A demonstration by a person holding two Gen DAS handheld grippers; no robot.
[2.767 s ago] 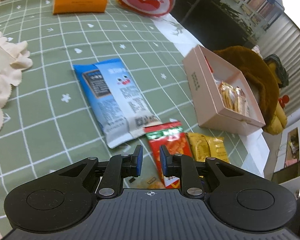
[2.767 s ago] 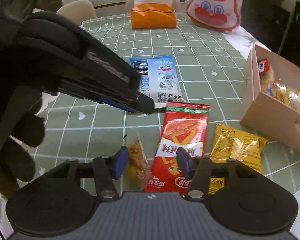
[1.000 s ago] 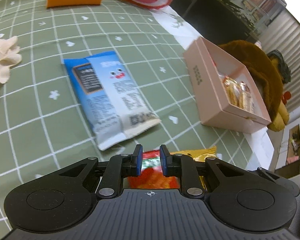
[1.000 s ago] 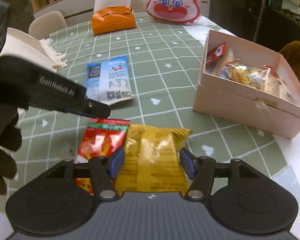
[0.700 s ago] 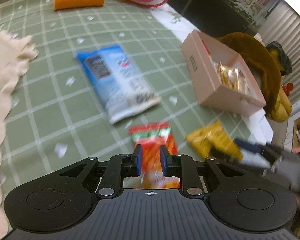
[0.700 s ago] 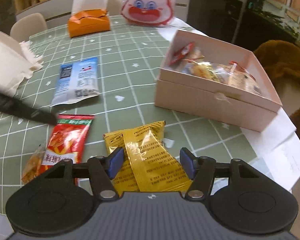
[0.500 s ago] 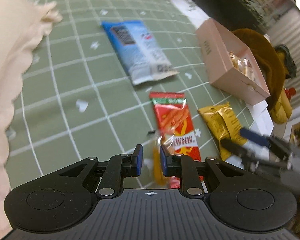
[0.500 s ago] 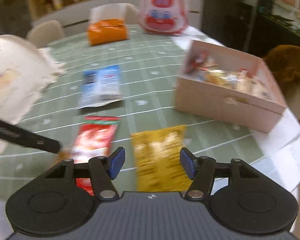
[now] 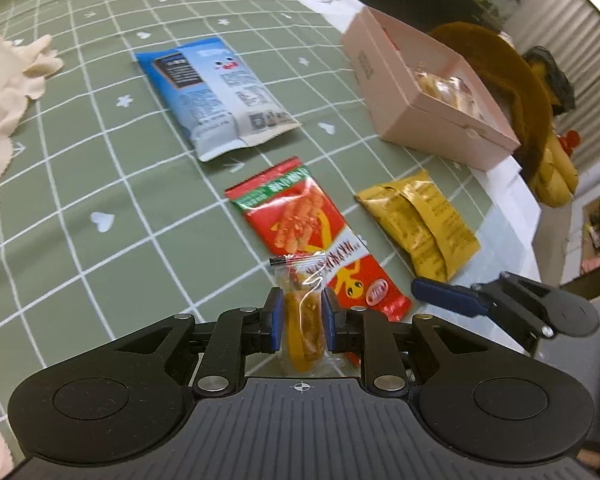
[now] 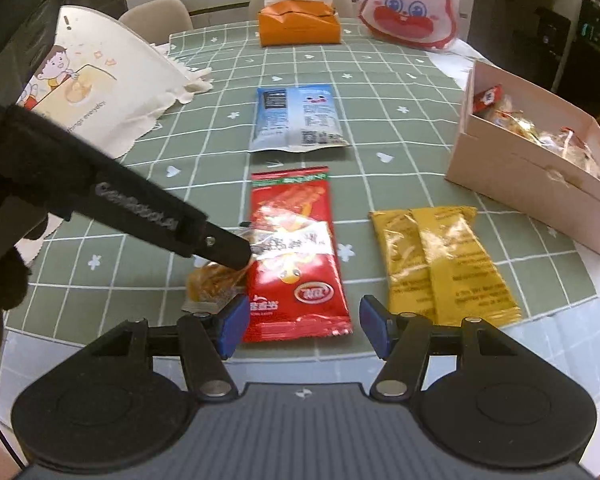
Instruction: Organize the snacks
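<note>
Snacks: small clear packet (image 9: 302, 322) with orange-brown pieces sits between the left gripper (image 9: 299, 321) pads; pads appear to press its sides, so clenched on it, though the wrap hides the exact contact; packet's top seal overlaps the lower edge of the red packet (image 9: 312, 236); in the right view the left gripper (image 10: 231, 254) tip sits on the same small packet (image 10: 212, 280) at the red packet's (image 10: 294, 252) left edge; right gripper (image 10: 300, 330) released, pads wide, nothing held; red packet's near end lies in line with the gap, just beyond the pads, not touched; right gripper's blue pad (image 9: 446, 294) also visible low right in the left view, just short of the two yellow packets (image 9: 420, 226); yellow packets (image 10: 444, 260) lie side by side, touching, right of the red one, apart from it; all on the green grid tablecloth (image 10: 160, 200) near the table edge; farther: blue-and-white pouch (image 10: 296, 118) flat beyond the red packet; pink box (image 10: 536, 176) to the right, open, holding wrapped snacks; white printed bag (image 10: 96, 80) on the left; far end: orange tissue box (image 10: 298, 26) and red-and-white rabbit bag (image 10: 410, 8).
</note>
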